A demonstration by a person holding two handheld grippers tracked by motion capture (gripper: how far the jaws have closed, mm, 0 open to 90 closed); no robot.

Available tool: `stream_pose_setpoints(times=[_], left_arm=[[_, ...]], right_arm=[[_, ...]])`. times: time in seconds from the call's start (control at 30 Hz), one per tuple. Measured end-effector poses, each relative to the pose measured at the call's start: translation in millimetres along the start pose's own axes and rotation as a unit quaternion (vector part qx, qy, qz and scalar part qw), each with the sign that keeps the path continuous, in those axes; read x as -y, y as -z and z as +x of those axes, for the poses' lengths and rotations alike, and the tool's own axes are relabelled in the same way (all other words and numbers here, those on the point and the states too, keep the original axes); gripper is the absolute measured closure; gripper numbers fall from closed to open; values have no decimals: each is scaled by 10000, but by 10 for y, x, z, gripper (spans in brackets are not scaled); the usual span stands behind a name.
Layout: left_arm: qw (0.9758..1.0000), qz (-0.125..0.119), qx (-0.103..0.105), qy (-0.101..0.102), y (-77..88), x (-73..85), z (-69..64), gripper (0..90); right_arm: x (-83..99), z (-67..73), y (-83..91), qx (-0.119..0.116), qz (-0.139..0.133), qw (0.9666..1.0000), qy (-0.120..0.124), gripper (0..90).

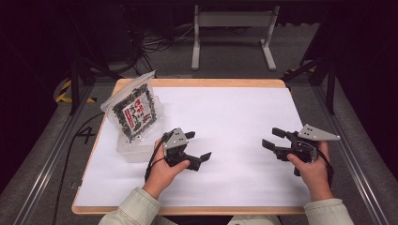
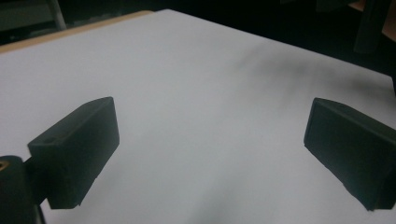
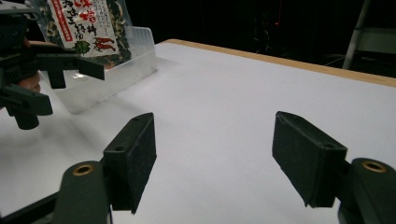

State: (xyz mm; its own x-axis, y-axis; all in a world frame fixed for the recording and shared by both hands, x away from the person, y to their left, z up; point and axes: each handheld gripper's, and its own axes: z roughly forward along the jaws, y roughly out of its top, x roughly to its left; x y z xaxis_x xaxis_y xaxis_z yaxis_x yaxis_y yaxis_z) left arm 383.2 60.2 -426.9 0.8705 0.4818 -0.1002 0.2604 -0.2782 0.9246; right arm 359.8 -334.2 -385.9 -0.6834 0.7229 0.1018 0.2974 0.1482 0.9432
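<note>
On rt view: snack bag (image 3: 86, 25), left tool (image 3: 49, 81).

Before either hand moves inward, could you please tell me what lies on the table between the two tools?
Nothing: between the left tool and the right tool lies bare white table covering, as the high view shows.
</note>
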Motion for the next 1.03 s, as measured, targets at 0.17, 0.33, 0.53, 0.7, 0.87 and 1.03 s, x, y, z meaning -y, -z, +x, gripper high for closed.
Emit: stream_pose_setpoints(times=[0.17,0.33,0.53,0.7,0.87,1.03], left_arm=[[9998,134,-71,96,-96,95,-27,29],[9987,489,-110,-111,-190,142,-78,32],[9979,590,94,-244,-237,152,-129,31],[9981,581,79,-189,-257,148,-141,32],[9977,650,48,-168,-254,138,-141,41],[9970,765,118,-96,-231,105,-159,80]], right_arm=[[71,-11,-52,44,54,10000,16,314],[141,-42,-102,99,166,9998,-22,316],[183,-65,-130,135,243,9996,-59,315],[203,-72,-145,171,309,9994,-53,315],[218,-80,-146,192,346,9992,-65,315],[241,-79,-145,218,387,9990,-73,315]])
